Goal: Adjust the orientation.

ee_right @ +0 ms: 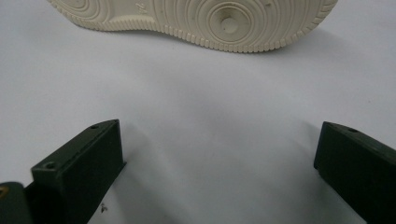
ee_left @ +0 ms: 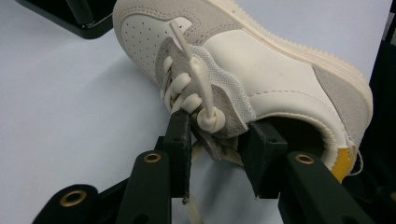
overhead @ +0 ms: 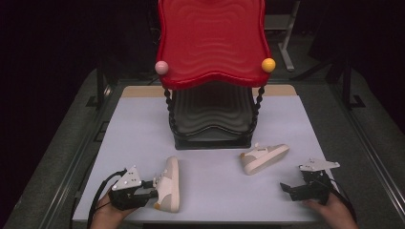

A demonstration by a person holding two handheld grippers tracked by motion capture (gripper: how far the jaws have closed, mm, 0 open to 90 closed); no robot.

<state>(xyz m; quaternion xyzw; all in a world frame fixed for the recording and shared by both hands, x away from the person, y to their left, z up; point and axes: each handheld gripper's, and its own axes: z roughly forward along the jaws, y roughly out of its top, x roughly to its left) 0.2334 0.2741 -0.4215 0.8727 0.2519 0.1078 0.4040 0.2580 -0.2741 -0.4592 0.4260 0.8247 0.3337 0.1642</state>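
Where seen close – left claw (ee_left: 219, 149) pinching shoe tongue (ee_left: 219, 126); right claw (ee_right: 219, 172) spread, facing sole (ee_right: 196, 21).

It looked like a lab or recording studio rather than a home. A plain white bench (overhead: 210, 191) stood on grey floor (overhead: 57, 143), ringed by black darkness. Metal stand legs (overhead: 286, 47) showed behind, and a glossy red wavy-edged plastic tray (overhead: 212, 43) sat staged on a black rack (overhead: 212, 119).

High overhead view of table (overhead: 210, 200); gripper cameras close, low, each facing one shoe.
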